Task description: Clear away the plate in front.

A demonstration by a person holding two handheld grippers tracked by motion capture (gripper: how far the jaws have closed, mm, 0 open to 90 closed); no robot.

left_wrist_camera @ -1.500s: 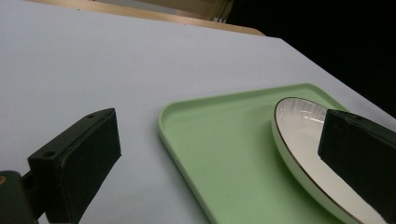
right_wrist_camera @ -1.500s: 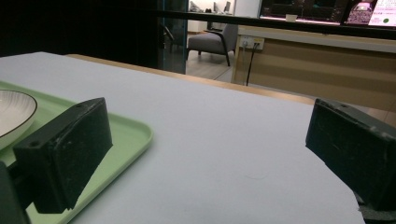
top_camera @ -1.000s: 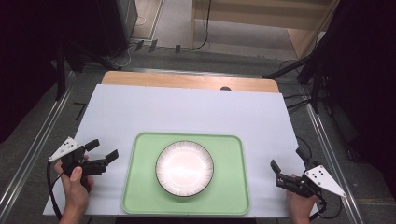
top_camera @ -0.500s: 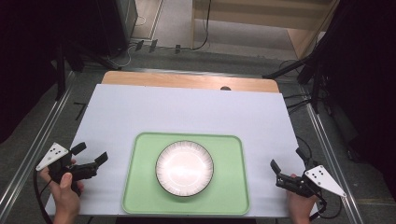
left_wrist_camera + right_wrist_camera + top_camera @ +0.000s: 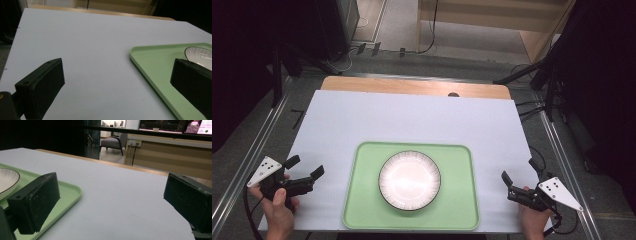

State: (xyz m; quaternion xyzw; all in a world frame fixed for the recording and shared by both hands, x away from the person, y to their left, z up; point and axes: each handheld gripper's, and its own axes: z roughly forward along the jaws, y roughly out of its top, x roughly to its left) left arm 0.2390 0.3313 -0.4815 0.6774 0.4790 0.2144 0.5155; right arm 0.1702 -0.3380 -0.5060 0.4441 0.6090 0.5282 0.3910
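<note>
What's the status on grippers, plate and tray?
Left gripper open, right gripper open, both empty. Plate centred on tray, untouched. Nothing in the way.

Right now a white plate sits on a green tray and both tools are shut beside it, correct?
Not quite. The white plate does sit on the green tray, but the left tool and right tool are both open, holding nothing. The high view shows their jaws standing apart.
</note>
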